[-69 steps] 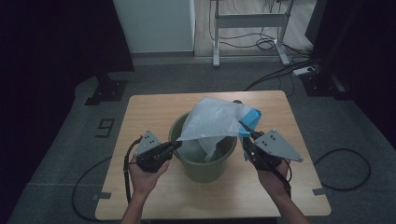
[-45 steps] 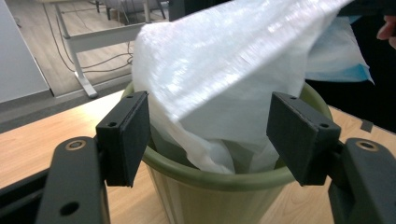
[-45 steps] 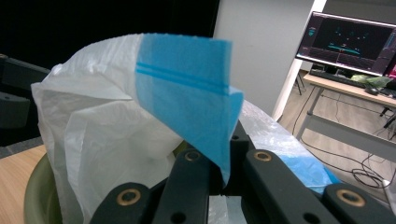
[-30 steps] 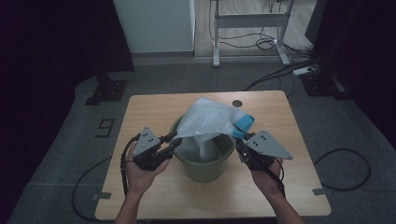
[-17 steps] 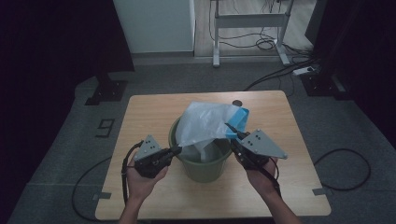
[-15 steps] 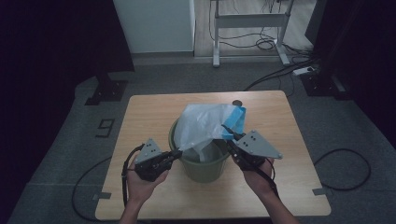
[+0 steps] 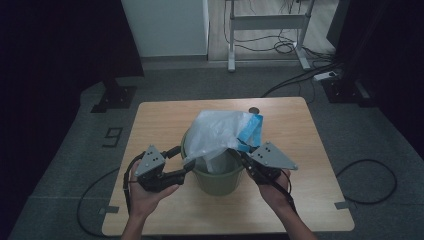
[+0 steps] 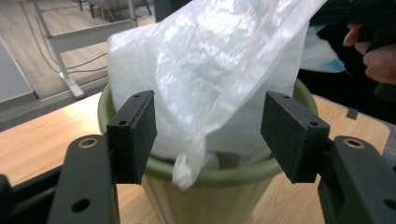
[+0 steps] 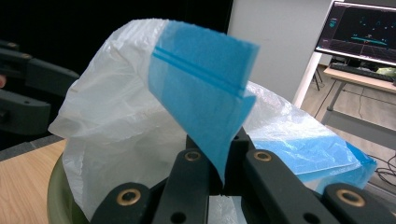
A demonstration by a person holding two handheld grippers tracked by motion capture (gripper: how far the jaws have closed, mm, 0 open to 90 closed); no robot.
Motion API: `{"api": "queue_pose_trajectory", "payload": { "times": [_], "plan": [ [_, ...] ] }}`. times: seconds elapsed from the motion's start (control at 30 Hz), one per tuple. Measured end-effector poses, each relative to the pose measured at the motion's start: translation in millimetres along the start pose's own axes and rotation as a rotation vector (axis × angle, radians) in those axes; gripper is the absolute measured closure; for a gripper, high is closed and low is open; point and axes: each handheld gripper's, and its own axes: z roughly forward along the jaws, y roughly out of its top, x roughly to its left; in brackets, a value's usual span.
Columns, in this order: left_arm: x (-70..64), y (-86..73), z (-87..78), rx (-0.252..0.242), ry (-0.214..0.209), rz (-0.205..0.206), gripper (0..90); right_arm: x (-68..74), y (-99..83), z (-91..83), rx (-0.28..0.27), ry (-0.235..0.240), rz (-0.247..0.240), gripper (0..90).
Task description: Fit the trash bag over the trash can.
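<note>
Wooden table (image 7: 300, 130) bears a green bin (image 7: 217, 180); right hand-held gripper (image 9: 223, 184) pinches its bag (image 9: 140, 107).

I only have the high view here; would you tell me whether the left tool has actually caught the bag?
Observer: Not yet. The left tool is open, its jaws on either side of a hanging corner of the plastic bag.
Operator: Thanks. And the right one?
Observer: The right tool is shut on the bag's blue strip.
Operator: Is the bag seated in the bucket?
Observer: It rises out of the green bucket; that hanging corner drapes over the near rim.
</note>
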Motion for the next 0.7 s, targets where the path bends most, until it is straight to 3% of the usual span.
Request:
{"api": "queue_pose_trajectory", "payload": {
  "times": [0.47, 0.57, 0.7],
  "plan": [
    [-0.4, 4.3, 24.4, 0.016, 0.01, 0.002, 47.1, -0.8, 0.6, 0.4, -0.004, 0.002, 0.004, 89.1],
    [-4.4, 6.4, 30.6, 0.027, -0.002, 0.032, 63.6, 0.7, 2.5, 1.7, -0.01, 0.008, 0.001, 89.1],
    [-3.6, 6.8, 32.8, 0.041, -0.019, 0.027, 82.3, 2.9, 3.4, 2.9, -0.011, 0.016, -0.001, 89.1]
  ]
}}
